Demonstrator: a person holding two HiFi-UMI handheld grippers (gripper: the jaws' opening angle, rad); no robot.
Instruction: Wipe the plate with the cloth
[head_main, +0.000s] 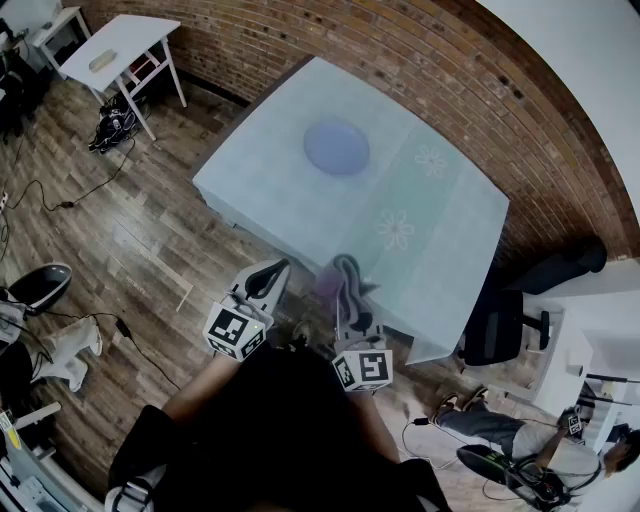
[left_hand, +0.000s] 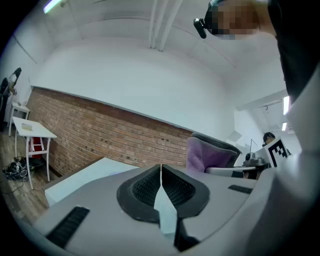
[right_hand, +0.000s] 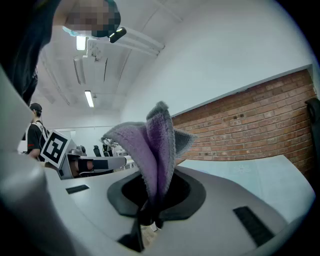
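A round blue-purple plate lies on the pale table toward its far side. My right gripper hovers off the table's near edge and is shut on a purple-and-grey cloth, which stands up out of its jaws; the cloth shows there in the head view too. My left gripper is held beside it to the left, jaws shut with nothing between them. Both grippers point about level, well short of the plate. From the left gripper view the cloth shows at the right.
The tablecloth bears faint flower prints. A brick wall runs behind the table. A black office chair stands at the table's right corner, a small white table at the far left. Cables lie on the wood floor.
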